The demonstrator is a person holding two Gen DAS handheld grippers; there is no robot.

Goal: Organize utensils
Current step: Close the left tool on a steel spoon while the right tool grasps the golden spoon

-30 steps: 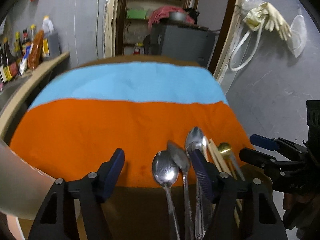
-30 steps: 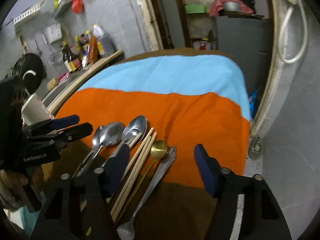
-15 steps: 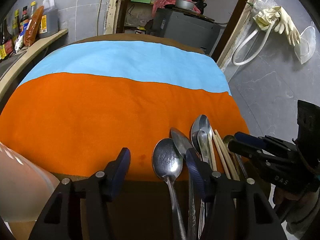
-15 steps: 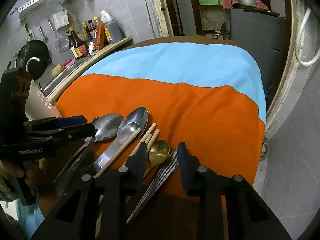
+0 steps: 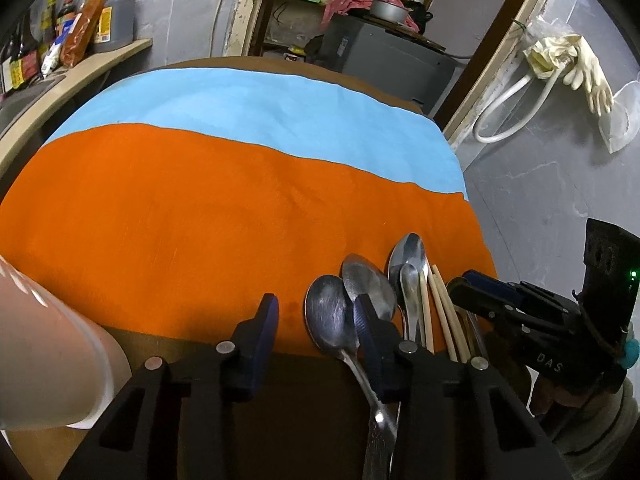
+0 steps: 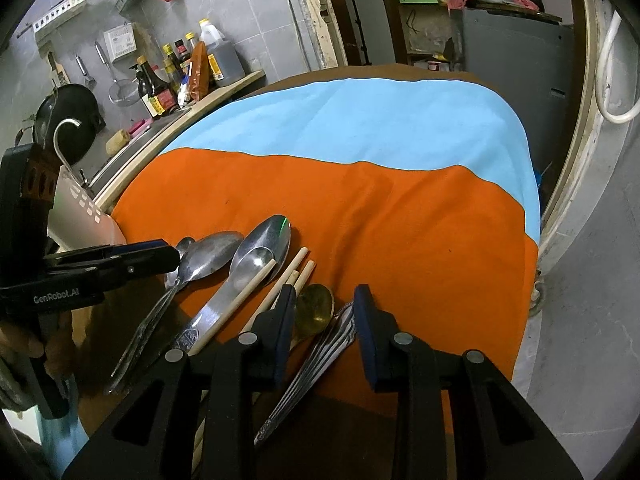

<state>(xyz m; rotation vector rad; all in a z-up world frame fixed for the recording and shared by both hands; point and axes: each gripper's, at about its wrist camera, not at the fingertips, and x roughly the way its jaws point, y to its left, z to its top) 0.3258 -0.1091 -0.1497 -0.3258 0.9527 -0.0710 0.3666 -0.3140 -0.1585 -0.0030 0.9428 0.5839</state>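
**A:** Right, status on the sort?

**B:** Not started, as far as I can judge. Nothing is in the pale cup (image 5: 48, 340) at far left. All the utensils lie in one loose bunch at the near edge of the orange cloth (image 5: 200, 208).

**A:** Left to right?

**B:** Leftmost steel spoon (image 5: 328, 312), then a second steel spoon (image 5: 370, 284) overlapping its bowl. Next is a big spoon (image 5: 408, 246) with a small spoon (image 5: 411, 280) nested in it. Then chopsticks (image 5: 444, 308), one lying across the big spoon's handle. Gold spoon (image 6: 316, 308) and fork (image 6: 320, 356) are at the right end.

**A:** Left gripper?

**B:** The left gripper (image 5: 316, 326) has just been closing and sits partly open. The leftmost spoon's bowl lies between the jaws, hard by the right finger. There's a clear gap to the left one, so no grip.

**A:** Right one?

**B:** The right gripper (image 6: 325, 318) also just narrowed. Its jaws straddle the gold spoon's bowl and the fork tines. Its left finger (image 6: 286, 320) looks to be at the bowl's edge. I can't tell whether the pads actually bite.

**A:** Remaining?

**B:** Basically everything: lift each piece, separate spoons, chopsticks and fork, and put them away. The cup is my guess for where. The overlaps mean a pick could drag a neighbour along.
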